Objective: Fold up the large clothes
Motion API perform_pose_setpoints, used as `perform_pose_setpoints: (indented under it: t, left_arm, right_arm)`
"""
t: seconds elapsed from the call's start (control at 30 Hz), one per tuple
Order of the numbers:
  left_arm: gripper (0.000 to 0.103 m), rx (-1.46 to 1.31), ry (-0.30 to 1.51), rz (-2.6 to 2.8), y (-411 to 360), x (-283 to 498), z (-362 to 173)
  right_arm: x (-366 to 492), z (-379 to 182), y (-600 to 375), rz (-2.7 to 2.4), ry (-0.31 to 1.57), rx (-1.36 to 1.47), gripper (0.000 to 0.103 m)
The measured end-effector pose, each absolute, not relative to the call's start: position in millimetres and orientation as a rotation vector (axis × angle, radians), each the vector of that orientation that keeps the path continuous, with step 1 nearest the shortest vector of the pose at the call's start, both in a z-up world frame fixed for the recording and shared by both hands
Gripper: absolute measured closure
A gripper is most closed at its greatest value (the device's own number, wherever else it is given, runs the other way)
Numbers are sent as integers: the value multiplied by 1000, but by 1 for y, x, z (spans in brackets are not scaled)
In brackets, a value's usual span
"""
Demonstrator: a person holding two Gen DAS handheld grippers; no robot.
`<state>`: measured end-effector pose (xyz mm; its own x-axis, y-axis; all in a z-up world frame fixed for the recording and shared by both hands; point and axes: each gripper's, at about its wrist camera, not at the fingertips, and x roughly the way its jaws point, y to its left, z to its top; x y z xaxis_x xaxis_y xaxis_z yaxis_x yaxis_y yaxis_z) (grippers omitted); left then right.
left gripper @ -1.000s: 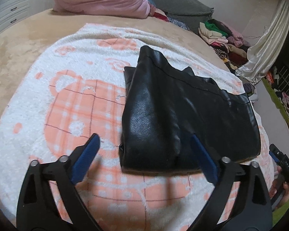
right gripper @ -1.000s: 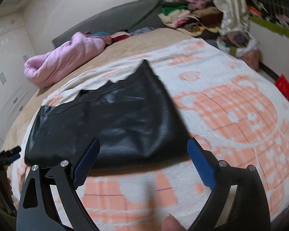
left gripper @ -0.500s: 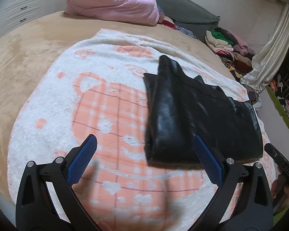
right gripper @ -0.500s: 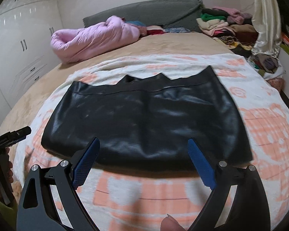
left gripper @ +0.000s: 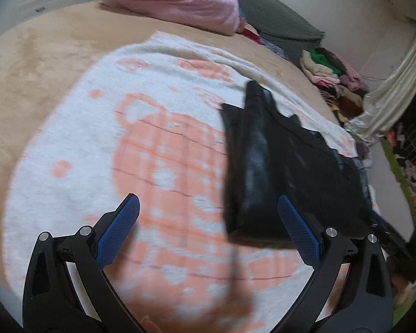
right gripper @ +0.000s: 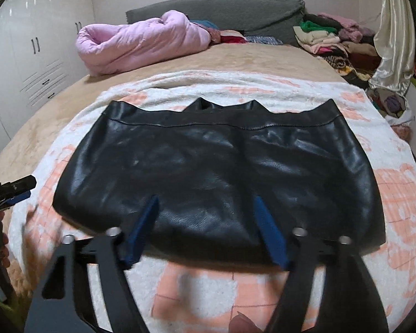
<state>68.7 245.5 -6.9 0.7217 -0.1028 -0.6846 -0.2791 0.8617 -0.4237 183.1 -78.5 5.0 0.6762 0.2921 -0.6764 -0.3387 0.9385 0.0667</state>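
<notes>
Right tool (right gripper: 206,202) now squared up to the long near edge of the black leather garment (right gripper: 213,172), where a second ago only one end of it sat ahead, skewed. Jaws narrowed within the last half second, from wide to roughly middling. Blue pads (right gripper: 269,233) over the near hem, a band of leather between them, but not visibly pressed on it; no pinch, no lifted fold.

Garment lying flat and already doubled over on the white-and-orange blanket (right gripper: 396,194) on the bed (right gripper: 252,55), directly ahead of the right tool, waistband at the far side, hem nearest the pads.

Left tool (left gripper: 208,211) spread wide, holding nothing. Garment's short end ahead and to its right, just past the right pad (left gripper: 299,230), slid there from dead centre between the pads a second ago. Bare blanket between and ahead of its fingers. Picture smeared, so finer detail of that edge not readable.

Judged from this: repositioning between folds, not a fold under way. Right side lining up for a grab at the near hem, likely to carry it toward the waistband; left side parked off the end, possibly heading for the same hem's corner. Stiff, slick leather; a shallow bite likely to slip.
</notes>
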Motion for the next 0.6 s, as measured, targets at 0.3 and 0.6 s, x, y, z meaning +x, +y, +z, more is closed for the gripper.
perform_pose_setpoints:
  t: [0.3,0.6]
  left_arm:
    - [10,-496,845,65,228,141,-18]
    - [31,-528,922,12,231,176,-46]
  right_arm:
    - [218,-48,-76,346,918,-74,46]
    - [238,-3,-75,376,846,-59,61]
